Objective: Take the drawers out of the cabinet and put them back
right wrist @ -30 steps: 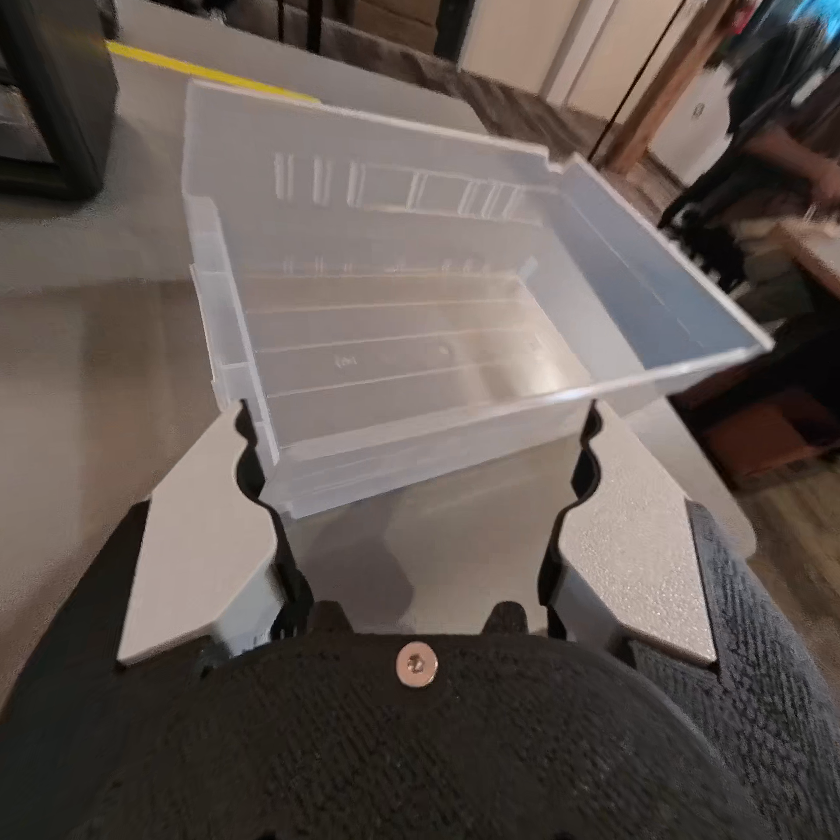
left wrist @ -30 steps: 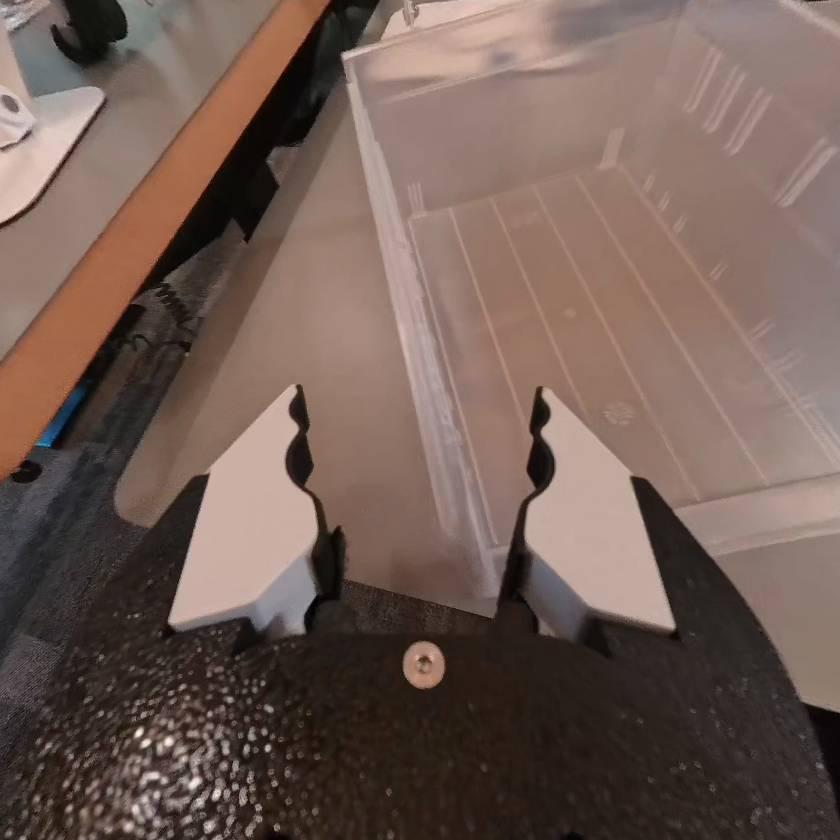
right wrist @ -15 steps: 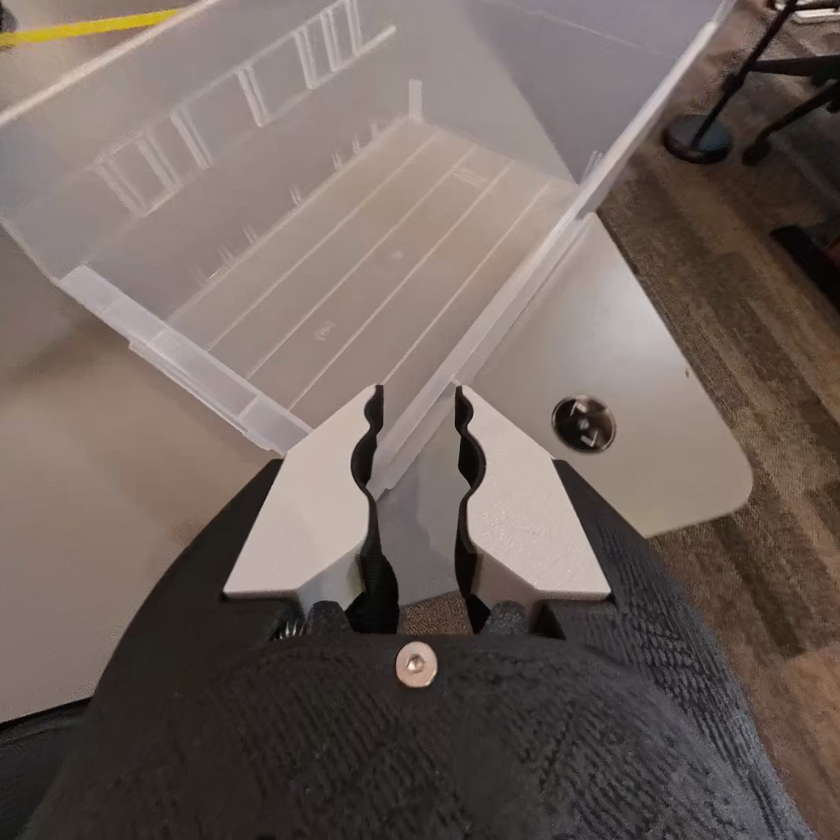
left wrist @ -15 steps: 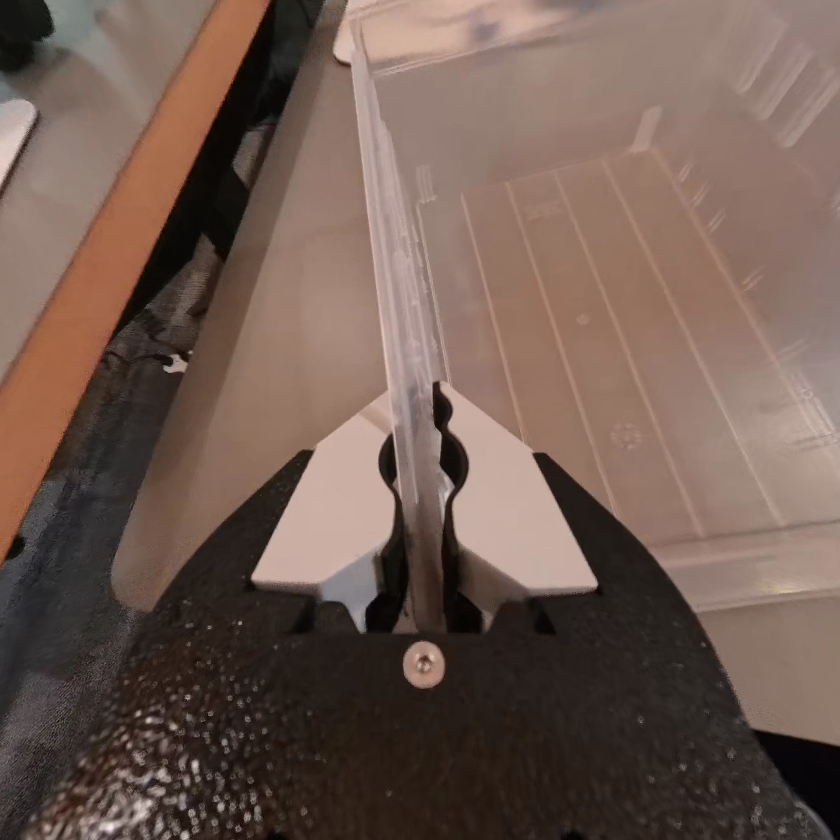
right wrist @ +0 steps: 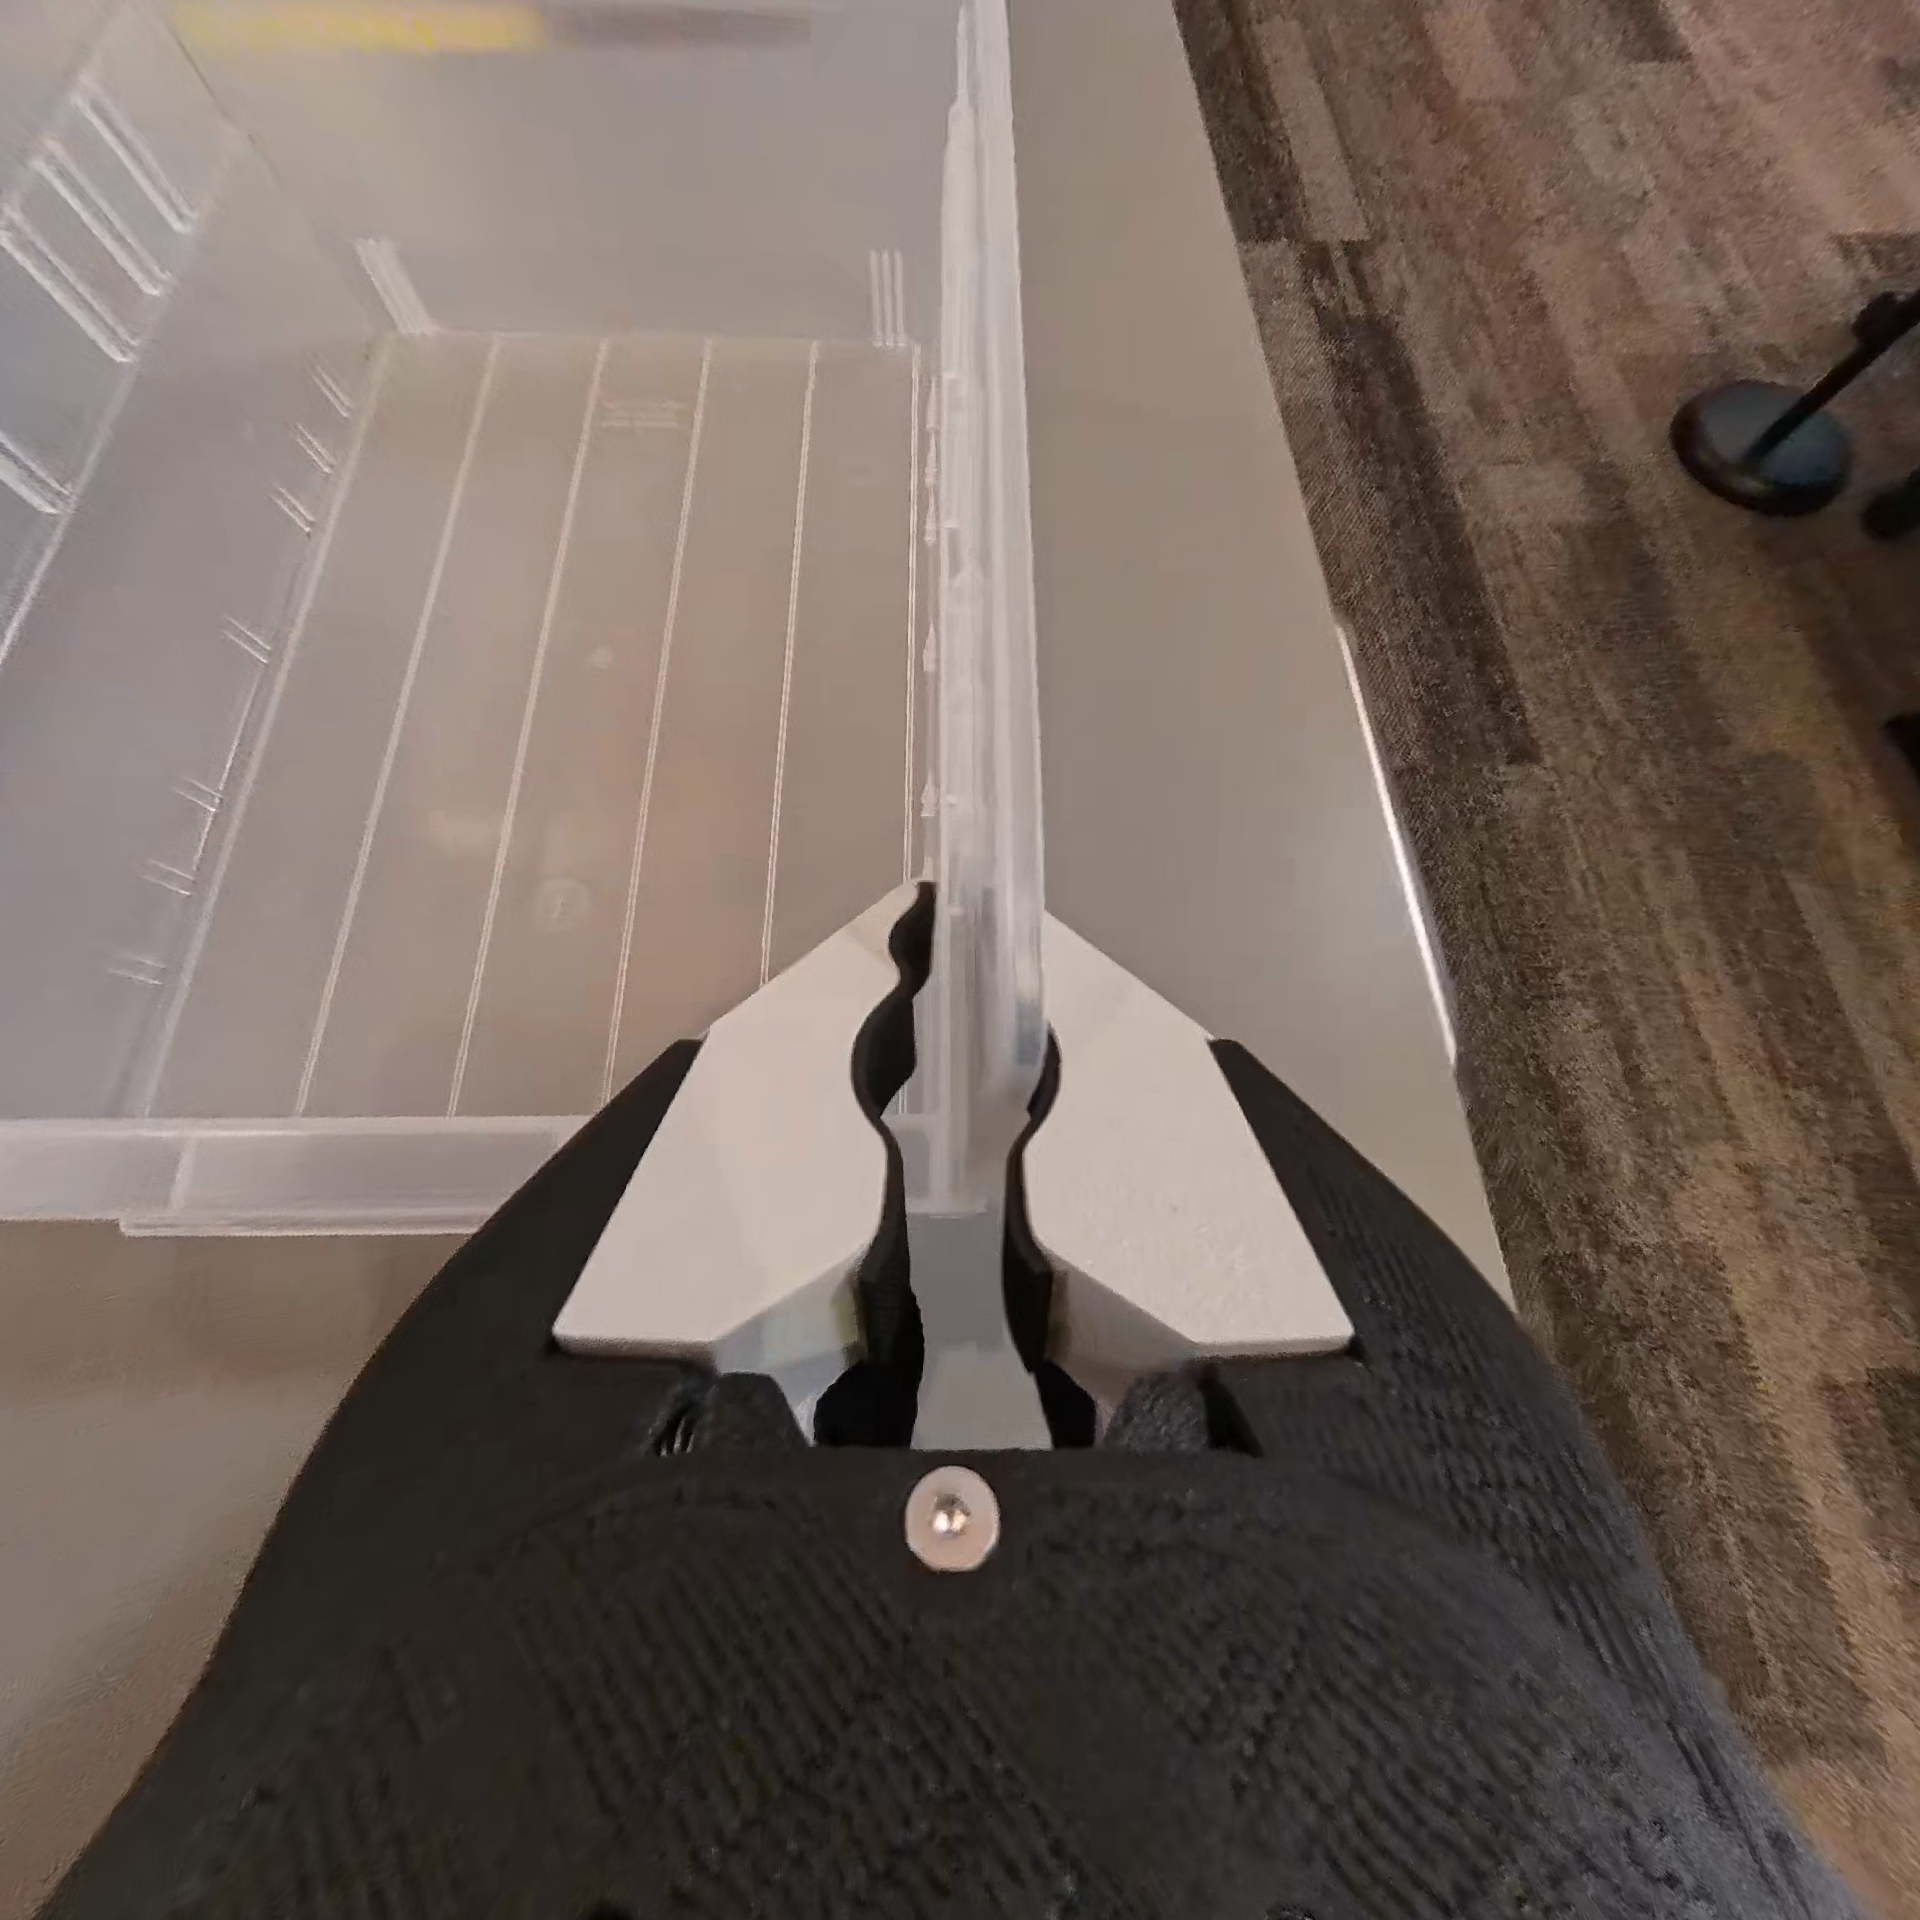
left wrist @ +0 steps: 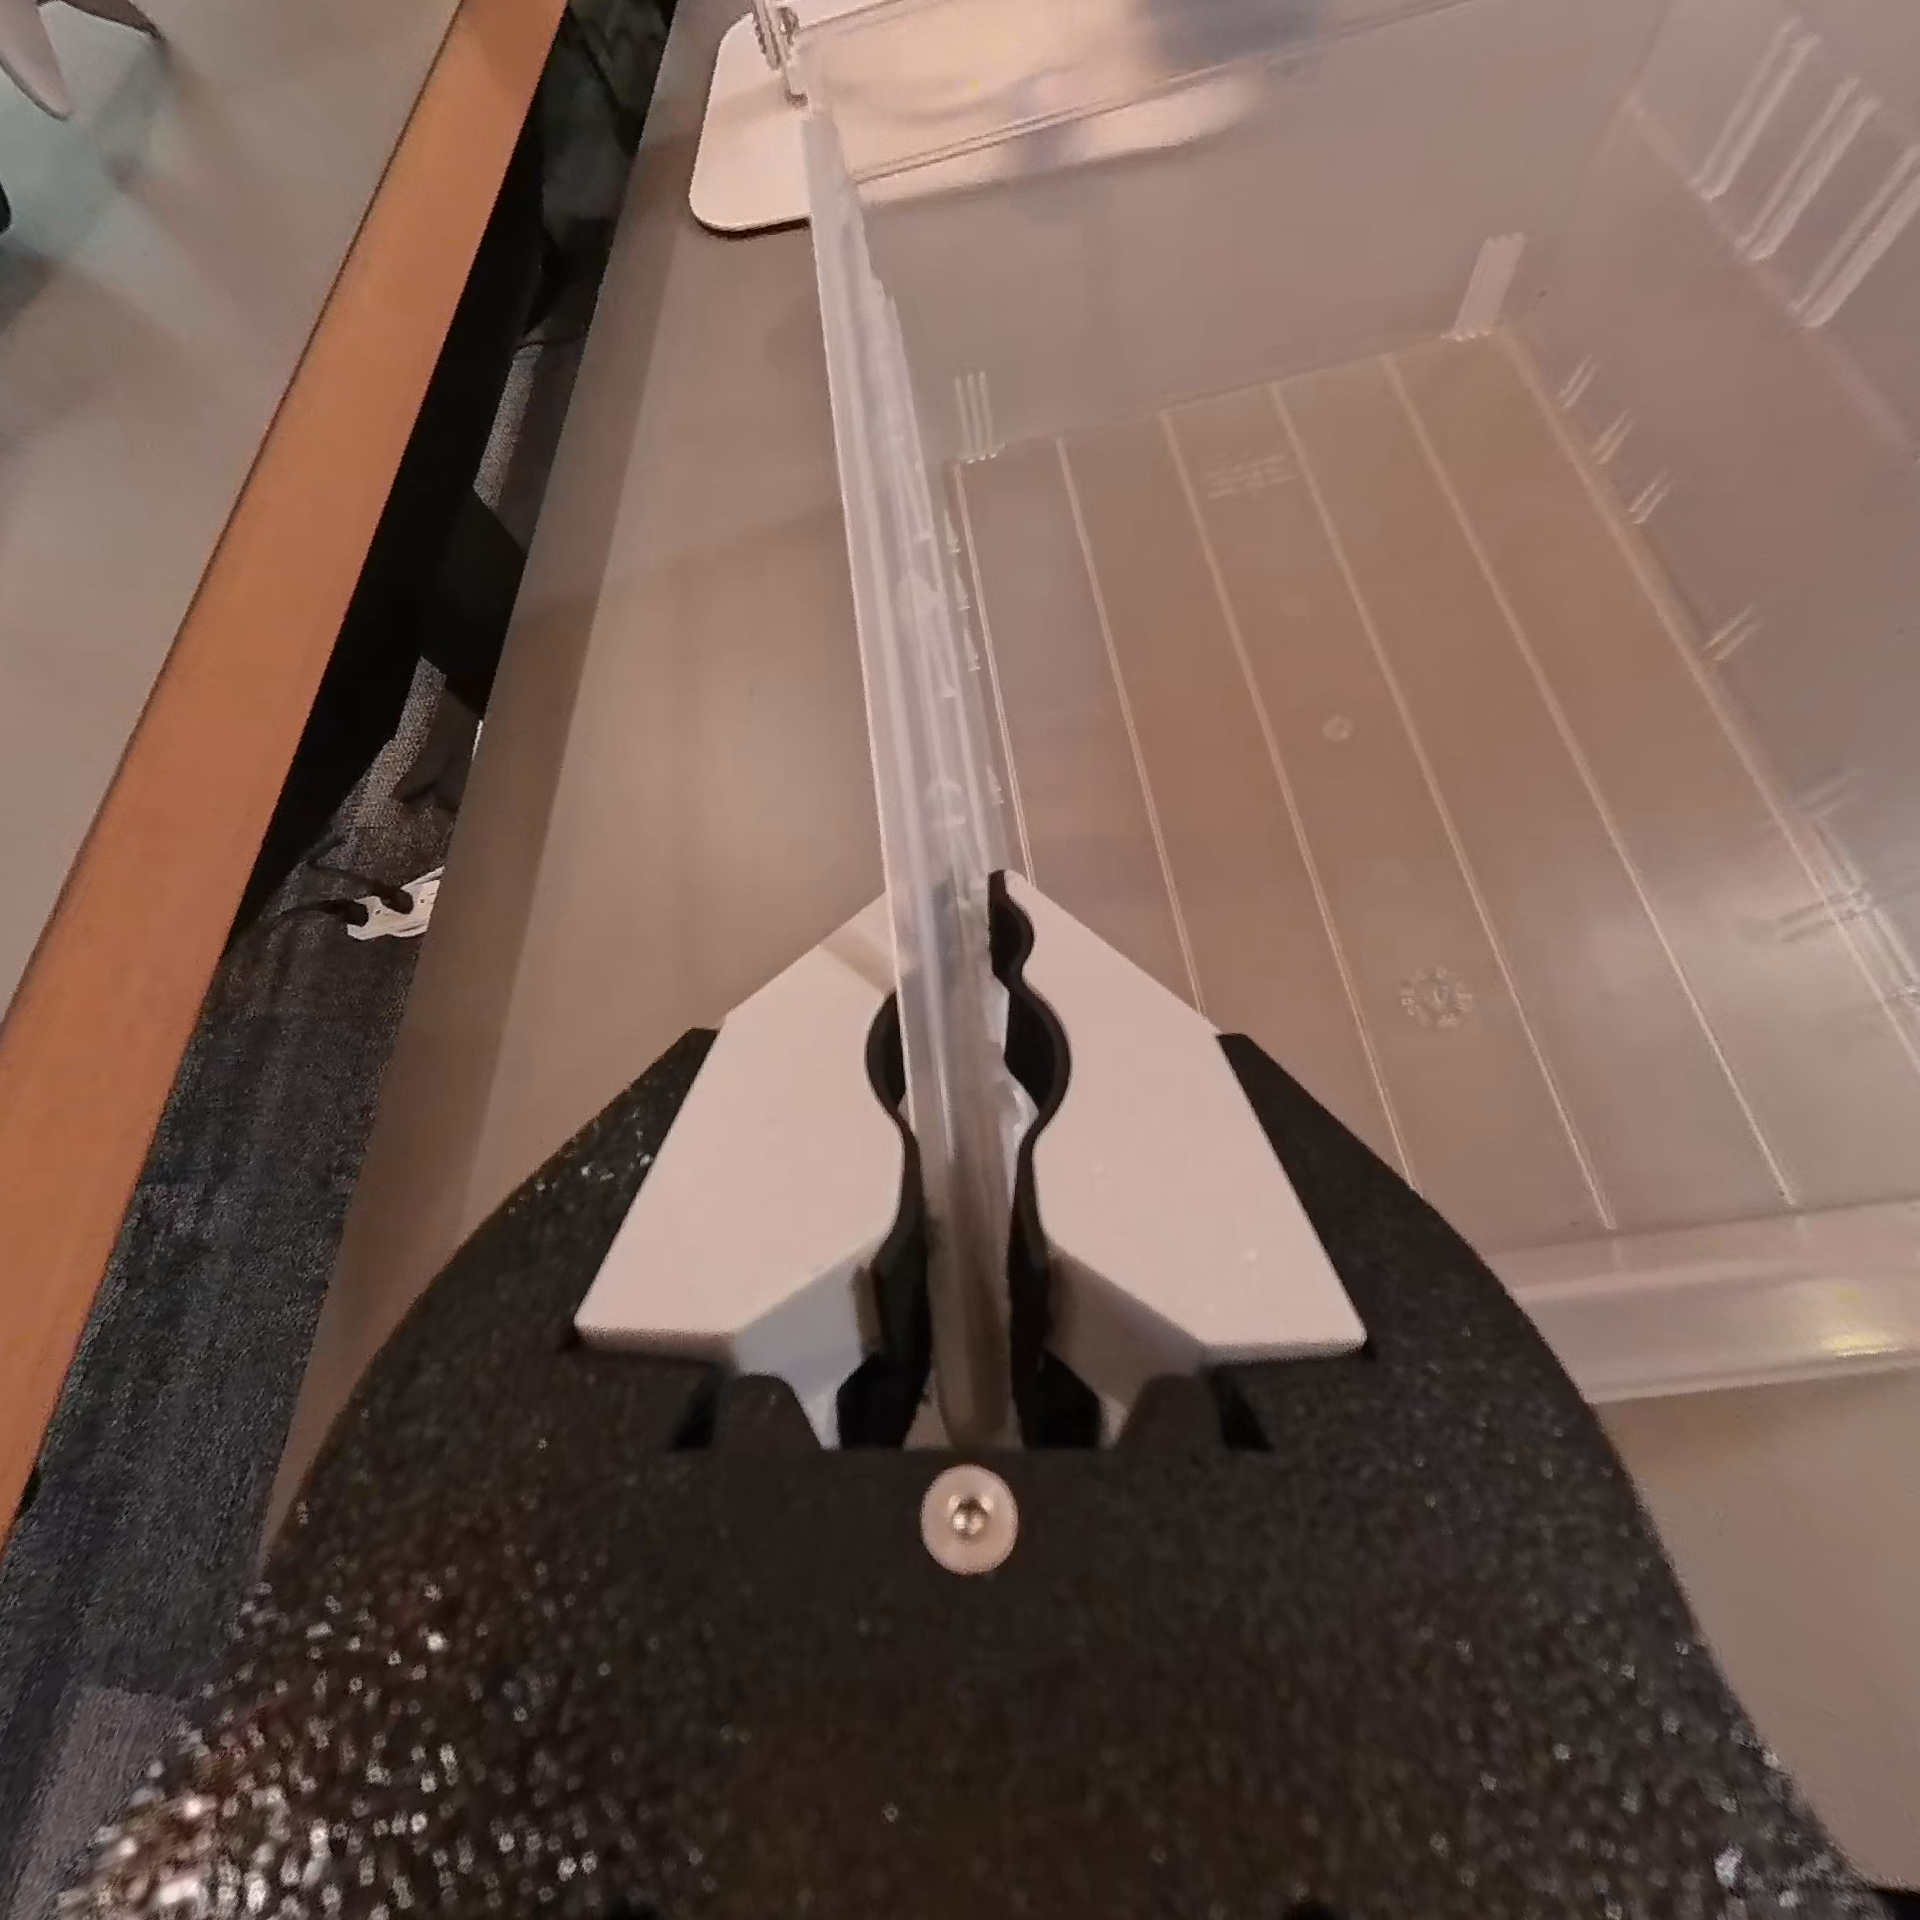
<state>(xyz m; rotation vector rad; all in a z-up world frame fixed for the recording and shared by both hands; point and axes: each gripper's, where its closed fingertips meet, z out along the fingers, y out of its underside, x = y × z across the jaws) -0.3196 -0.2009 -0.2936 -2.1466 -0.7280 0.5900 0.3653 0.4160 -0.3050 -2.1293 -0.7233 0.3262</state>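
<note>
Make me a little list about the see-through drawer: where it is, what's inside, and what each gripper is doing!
drawer: clear plastic drawer, out of the cabinet
resting on: grey table
inside: nothing visible
left gripper: left gripper shut on the drawer's left side wall
right gripper: right gripper shut on the right side wall
cabinet: not in view
beside table: wood-look floor

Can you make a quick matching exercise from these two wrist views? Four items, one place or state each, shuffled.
Column 1:
1. left gripper
2. right gripper
3. clear drawer
4. round black stand base

Column 2:
A. on the floor beside the table
B. empty, open top up, on the table
C. shut on the drawer's left side wall
D. shut on the drawer's right side wall

Pairs: 1-C, 2-D, 3-B, 4-A
</note>
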